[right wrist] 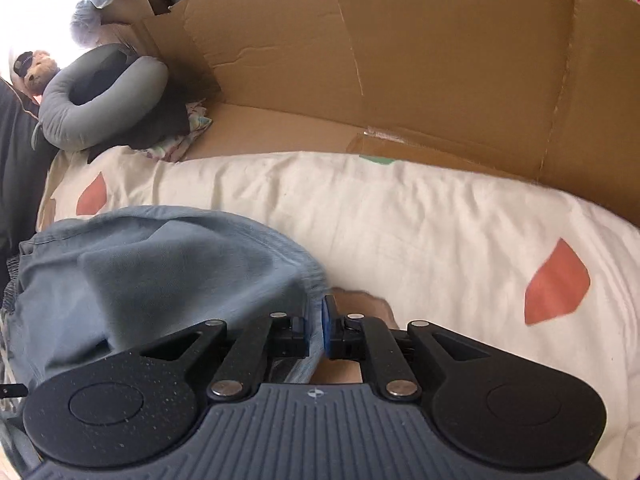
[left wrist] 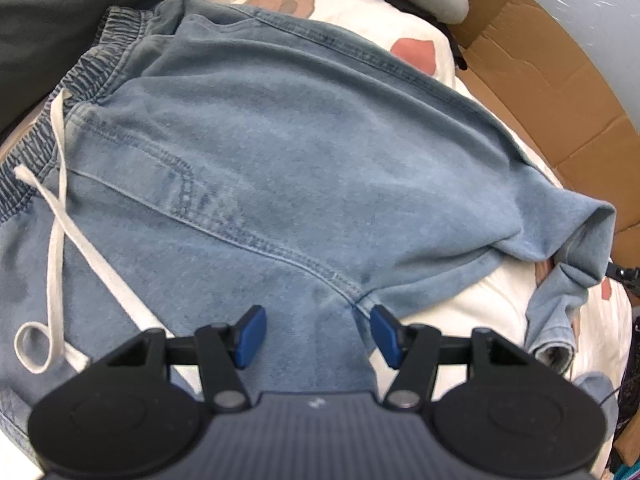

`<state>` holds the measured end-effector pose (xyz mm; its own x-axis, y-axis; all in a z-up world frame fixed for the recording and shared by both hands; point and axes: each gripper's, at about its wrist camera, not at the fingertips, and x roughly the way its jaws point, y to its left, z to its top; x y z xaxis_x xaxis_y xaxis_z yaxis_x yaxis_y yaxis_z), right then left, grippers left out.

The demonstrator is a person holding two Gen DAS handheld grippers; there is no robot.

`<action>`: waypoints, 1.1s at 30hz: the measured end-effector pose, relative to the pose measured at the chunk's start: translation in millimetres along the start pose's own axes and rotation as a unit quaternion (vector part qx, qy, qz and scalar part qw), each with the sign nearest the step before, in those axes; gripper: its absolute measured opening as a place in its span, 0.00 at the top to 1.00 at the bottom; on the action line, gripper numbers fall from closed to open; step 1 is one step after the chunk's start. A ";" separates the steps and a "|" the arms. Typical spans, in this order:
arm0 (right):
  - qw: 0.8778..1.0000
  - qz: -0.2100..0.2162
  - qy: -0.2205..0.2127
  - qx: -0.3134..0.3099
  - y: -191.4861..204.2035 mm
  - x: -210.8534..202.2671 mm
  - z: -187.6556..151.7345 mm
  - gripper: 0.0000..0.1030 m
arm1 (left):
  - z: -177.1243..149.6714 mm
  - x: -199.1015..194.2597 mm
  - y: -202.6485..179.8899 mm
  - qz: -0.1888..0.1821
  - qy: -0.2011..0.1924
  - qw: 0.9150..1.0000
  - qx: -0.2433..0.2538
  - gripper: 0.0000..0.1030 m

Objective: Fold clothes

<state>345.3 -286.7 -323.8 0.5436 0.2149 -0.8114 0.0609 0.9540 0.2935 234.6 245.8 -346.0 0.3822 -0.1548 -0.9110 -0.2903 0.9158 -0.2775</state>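
Observation:
Light-blue denim trousers [left wrist: 280,140] with an elastic waistband [left wrist: 92,68] and a white drawstring [left wrist: 60,200] lie spread on a cream bed sheet [left wrist: 460,304]. One leg is folded back across them, and its end [left wrist: 592,232] hangs bunched at the right. My left gripper [left wrist: 318,332] points steeply down over the crotch seam, open, with its blue pads wide apart and denim below them. In the right wrist view, my right gripper [right wrist: 316,328] has its pads close together on a fold of the denim leg [right wrist: 160,272], which drapes away to the left.
Flattened brown cardboard [right wrist: 400,60] stands along the far side of the sheet [right wrist: 400,220], which has orange patches. A grey neck pillow [right wrist: 100,100], a teddy bear [right wrist: 40,68] and small cloths sit at the far left. Dark fabric [left wrist: 60,0] borders the waistband side.

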 end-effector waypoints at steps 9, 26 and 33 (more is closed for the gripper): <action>0.995 0.061 0.074 0.035 16.6 -7.0 -57.2 0.72 | -0.2 0.0 -0.5 -0.004 -0.002 1.000 -0.004 0.41; 0.988 0.072 0.126 0.051 38.5 12.9 -103.4 0.71 | -1.0 -3.0 9.3 -0.004 -0.006 1.000 -0.009 0.41; 0.986 0.077 0.131 0.074 44.0 27.8 -114.6 0.51 | -0.9 -3.0 11.6 -0.011 -0.006 1.000 -0.013 0.41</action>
<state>267.1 -214.8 -391.4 0.3214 0.4199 -0.8488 0.1266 0.8692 0.4779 229.3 256.6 -346.8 0.4000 -0.1697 -0.9007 -0.3039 0.9026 -0.3050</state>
